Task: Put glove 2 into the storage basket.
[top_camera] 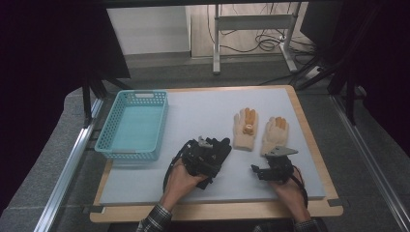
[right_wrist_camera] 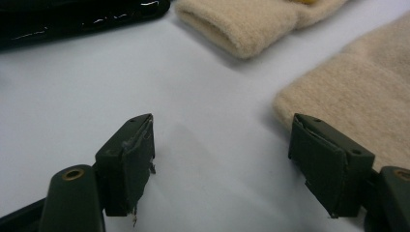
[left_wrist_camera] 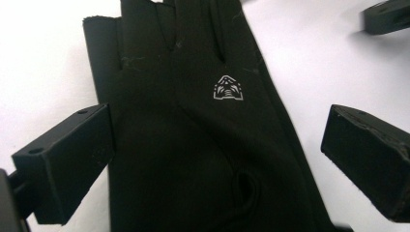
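Observation:
A black glove [left_wrist_camera: 193,145] with a small white logo [left_wrist_camera: 227,89] lies flat on the white mat [top_camera: 193,113]. My left gripper [left_wrist_camera: 217,140] hangs over its back, open, with one jaw on each side of it. In the high view the left gripper [top_camera: 209,153] covers most of the black glove [top_camera: 222,144]. Two beige knit gloves [top_camera: 245,129] [top_camera: 274,135] lie side by side to the right. My right gripper [top_camera: 265,165] sits open just below them. Its jaws frame bare mat, the gripper [right_wrist_camera: 222,145] having one beige cuff [right_wrist_camera: 358,92] at the right and another [right_wrist_camera: 241,24] ahead.
A light blue plastic basket [top_camera: 104,145] stands on the table's left side with nothing in it. The wooden table edge [top_camera: 309,137] borders the mat on the right. Part of the other gripper [left_wrist_camera: 387,17] shows at the top right of the left gripper view.

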